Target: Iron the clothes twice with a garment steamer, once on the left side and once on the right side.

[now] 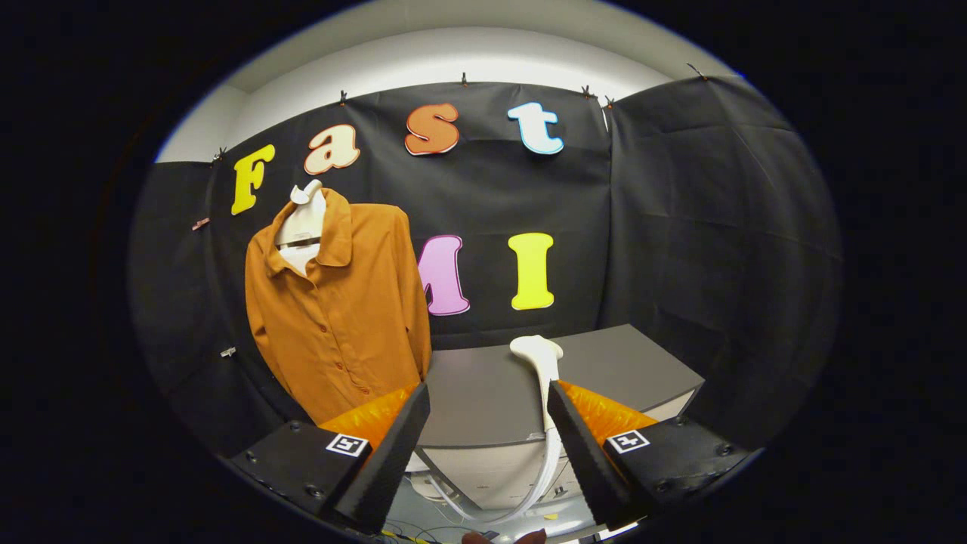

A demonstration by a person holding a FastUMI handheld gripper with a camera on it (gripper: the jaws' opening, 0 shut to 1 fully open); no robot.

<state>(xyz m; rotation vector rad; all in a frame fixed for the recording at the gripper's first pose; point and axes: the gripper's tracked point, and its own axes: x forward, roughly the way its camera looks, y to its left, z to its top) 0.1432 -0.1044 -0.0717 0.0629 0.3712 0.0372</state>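
Jaws (483,446) spread wide, holding nothing, gap between them open onto grey worktop (619,363). White garment steamer (538,355) lies on worktop just ahead of right-hand finger, head pointing away, white hose (548,468) trailing over near edge and looping below. Orange button-up shirt (340,317) hangs on white hanger (304,219) against booth wall, beyond worktop's left edge, well apart from steamer.

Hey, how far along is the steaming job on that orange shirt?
Nothing looks done yet. The garment steamer stands on the grey table, close by one finger of the open gripper, ungrasped. The orange shirt hangs on a hanger against the wall. Left: grasp the steamer and make both passes, left and right.
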